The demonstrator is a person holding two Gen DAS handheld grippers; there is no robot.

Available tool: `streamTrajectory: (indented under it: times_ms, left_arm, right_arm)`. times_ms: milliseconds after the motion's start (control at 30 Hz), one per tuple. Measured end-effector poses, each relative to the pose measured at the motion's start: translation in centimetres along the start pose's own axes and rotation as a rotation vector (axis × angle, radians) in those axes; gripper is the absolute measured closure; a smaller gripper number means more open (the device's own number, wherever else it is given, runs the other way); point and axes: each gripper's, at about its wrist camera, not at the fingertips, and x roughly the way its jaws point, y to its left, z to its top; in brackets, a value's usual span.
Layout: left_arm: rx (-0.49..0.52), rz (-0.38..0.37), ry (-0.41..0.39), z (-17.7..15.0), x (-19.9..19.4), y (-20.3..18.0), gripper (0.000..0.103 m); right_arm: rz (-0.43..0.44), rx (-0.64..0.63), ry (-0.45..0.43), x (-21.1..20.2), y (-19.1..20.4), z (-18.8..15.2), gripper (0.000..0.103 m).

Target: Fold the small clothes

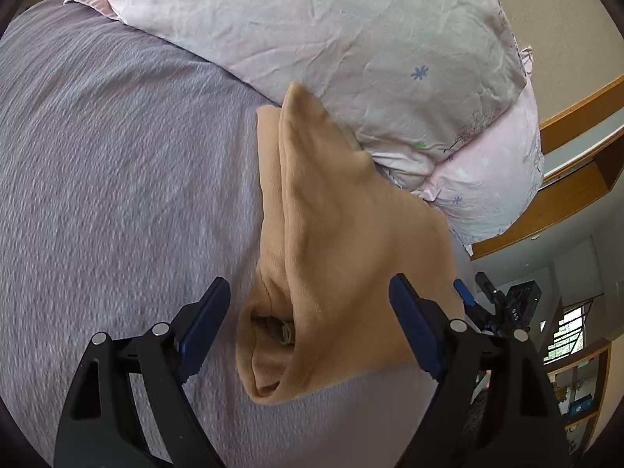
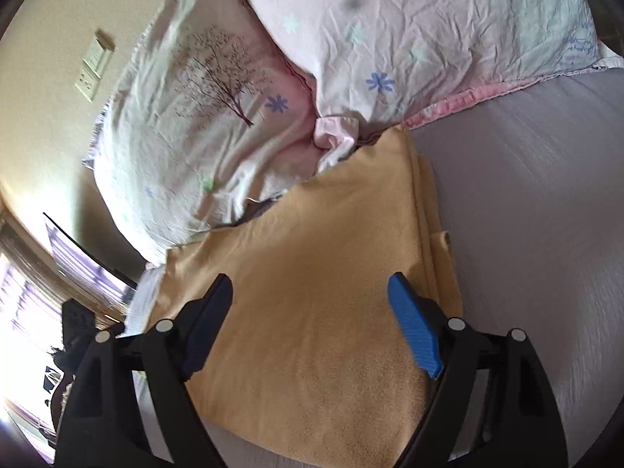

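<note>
A tan fleece garment [image 1: 335, 234] lies folded on the grey bedsheet [image 1: 117, 179], its far end touching the floral pillows [image 1: 351, 39] at the head of the bed. Seen from the left wrist, layered edges run along the garment's left side and an opening gapes at its near end. The left tongs [image 1: 310, 323] are spread wide above that near end, gripping nothing. The right tongs [image 2: 310, 319] are likewise released, hovering over the garment's flat top layer [image 2: 312, 273], beside the tree-print pillow [image 2: 187, 124].
</note>
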Motion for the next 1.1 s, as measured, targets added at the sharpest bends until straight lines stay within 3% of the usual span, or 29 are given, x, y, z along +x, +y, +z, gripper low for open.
streamTrajectory:
  times_ms: [67,133,200,233,267,367,500,633,767,867,967,1033,1100]
  left_arm:
    - [-0.002,0.015,0.020,-0.2,1.2,-0.4,0.019]
    - [0.020,0.050,-0.016,-0.7,1.3,-0.9,0.020]
    - [0.021,0.116,-0.037,-1.1,1.5,-1.4,0.037]
    - [0.001,0.123,-0.014,-1.3,1.9,-1.4,0.063]
    - [-0.029,0.111,-0.003,-1.2,2.3,-1.3,0.073]
    - [-0.092,-0.002,-0.021,-0.6,1.7,-1.7,0.081]
    - [-0.033,-0.118,-0.070,0.6,0.1,-6.4,0.082]
    - [0.108,-0.237,-0.045,1.2,2.3,-15.0,0.082]
    - [0.245,-0.314,0.095,-0.6,10.4,-23.9,0.082]
    - [0.302,-0.305,0.275,-2.8,18.1,-27.8,0.079]
    - [0.204,-0.455,0.409,-4.2,21.0,-27.8,0.079]
    - [0.231,-0.474,0.363,-4.0,19.3,-27.5,0.079]
    - [0.269,-0.432,0.252,-3.0,16.1,-26.3,0.063]
  right_arm:
    - [0.035,0.021,-0.016,-0.5,-0.2,0.0,0.018]
    - [0.054,0.030,-0.040,-1.3,-0.4,0.0,0.017]
    - [0.075,0.051,-0.062,-1.6,-0.9,0.1,0.017]
    - [0.090,0.066,-0.067,-1.8,-1.1,0.1,0.017]
    - [0.103,0.080,-0.071,-1.9,-1.3,0.1,0.017]
    - [0.116,0.100,-0.091,-2.3,-1.8,0.2,0.017]
    - [0.127,0.120,-0.144,-3.3,-2.3,0.1,0.017]
    - [0.123,0.156,-0.204,-4.4,-3.1,0.3,0.017]
    - [0.077,0.175,-0.257,-5.5,-4.4,0.4,0.017]
    - [0.009,0.169,-0.282,-6.2,-5.5,0.6,0.017]
    - [0.018,0.230,-0.299,-6.7,-6.9,0.5,0.017]
    - [0.025,0.238,-0.304,-6.8,-7.2,0.5,0.017]
    - [0.031,0.218,-0.303,-6.8,-6.9,0.6,0.017]
